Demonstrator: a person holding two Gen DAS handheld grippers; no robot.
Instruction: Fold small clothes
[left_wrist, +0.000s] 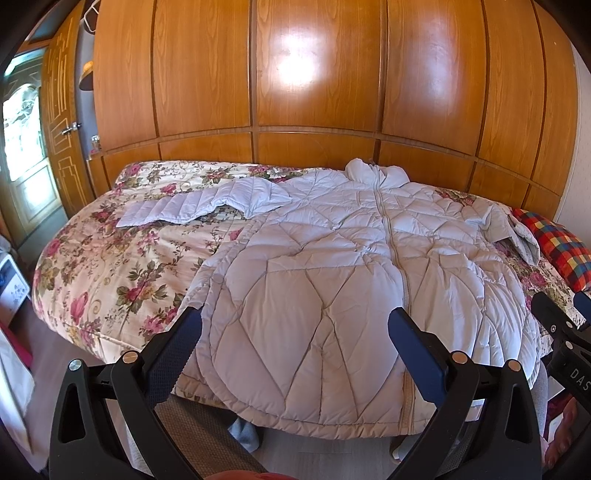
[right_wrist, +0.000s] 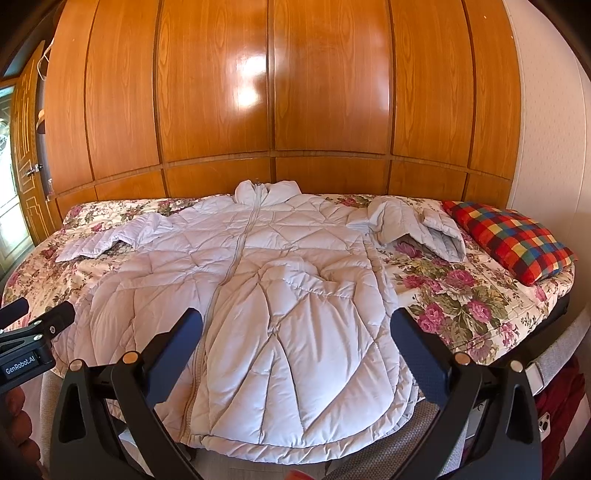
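A pale grey quilted jacket (left_wrist: 332, 266) lies flat and zipped on the floral bed, collar at the far side, hem hanging over the near edge; it also shows in the right wrist view (right_wrist: 288, 295). Its left sleeve (left_wrist: 192, 206) stretches out leftward. Its right sleeve (right_wrist: 417, 225) is bent and crumpled. My left gripper (left_wrist: 295, 325) is open and empty, above the near hem. My right gripper (right_wrist: 295, 325) is open and empty, above the hem's right half. The right gripper shows at the left wrist view's right edge (left_wrist: 561, 310), and the left gripper at the right wrist view's left edge (right_wrist: 37, 314).
The floral bedspread (left_wrist: 110, 266) covers the bed. A checked red pillow (right_wrist: 509, 240) lies at the right end. A wooden panelled wall (left_wrist: 317, 74) stands behind the bed. A door (left_wrist: 55, 147) is at the far left. A dark cloth (left_wrist: 243, 435) hangs under the bed's near edge.
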